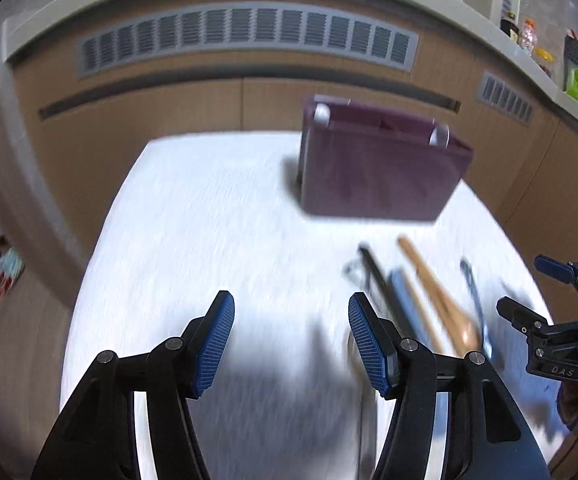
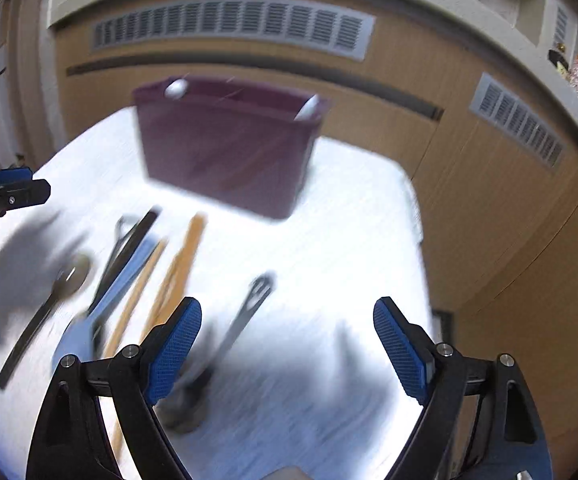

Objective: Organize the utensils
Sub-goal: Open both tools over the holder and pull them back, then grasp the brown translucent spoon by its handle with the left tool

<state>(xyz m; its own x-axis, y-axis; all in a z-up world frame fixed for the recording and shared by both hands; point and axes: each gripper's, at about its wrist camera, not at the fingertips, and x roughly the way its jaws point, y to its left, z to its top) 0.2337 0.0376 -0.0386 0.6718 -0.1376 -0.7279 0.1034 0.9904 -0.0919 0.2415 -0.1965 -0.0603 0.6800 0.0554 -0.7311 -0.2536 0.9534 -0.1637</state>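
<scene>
While heavily blurred, both views show left gripper (image 1: pixel 291 340) and right gripper (image 2: pixel 287 354) spread wide, gripping nothing. Utensils (image 2: pixel 129 276) loose on white table (image 2: pixel 329 240), near purple caddy (image 2: pixel 225 156).

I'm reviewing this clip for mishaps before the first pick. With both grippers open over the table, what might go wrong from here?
1. The utensils lie packed side by side, so the right gripper may catch two at once.
2. The purple holder stands near the table's far edge; a hard drop-in might push it off.
3. The left gripper works close by; the two could collide.
</scene>
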